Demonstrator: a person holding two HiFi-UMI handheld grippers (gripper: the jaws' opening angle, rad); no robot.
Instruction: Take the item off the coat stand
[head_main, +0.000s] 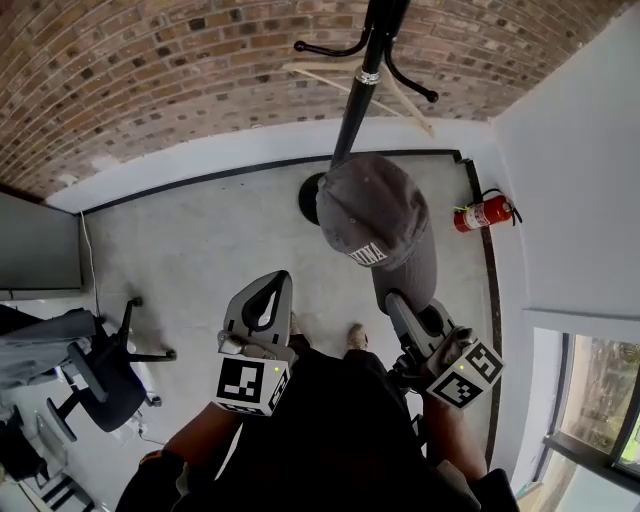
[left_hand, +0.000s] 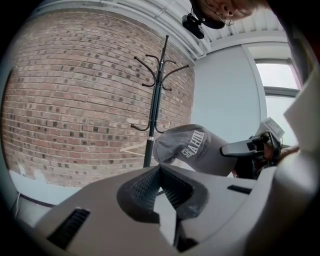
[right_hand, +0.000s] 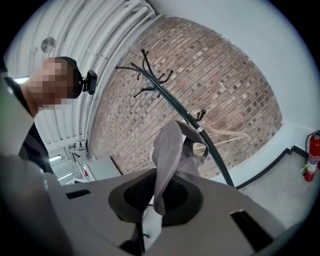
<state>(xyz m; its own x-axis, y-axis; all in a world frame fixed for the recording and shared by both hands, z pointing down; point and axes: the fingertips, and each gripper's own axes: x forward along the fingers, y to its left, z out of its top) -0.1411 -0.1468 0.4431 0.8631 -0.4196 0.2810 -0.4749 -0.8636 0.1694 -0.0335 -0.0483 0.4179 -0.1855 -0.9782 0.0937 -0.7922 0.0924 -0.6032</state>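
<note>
Grey cap (head_main: 372, 212) hangs by its brim, pinched in the right tool (right_hand: 159, 197).

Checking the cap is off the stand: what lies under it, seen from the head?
Grey floor and the coat stand's black base, which the cap partly covers. The right gripper holds its brim.

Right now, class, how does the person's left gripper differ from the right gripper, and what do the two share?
The right gripper has its fingers closed on the brim of the grey fabric baseball cap; the left gripper has its fingers together on nothing. In the head view the cap covers the right gripper's tip, while the left gripper's tip shows fully. Both are grey and bear a black-and-white marker cube.
</note>
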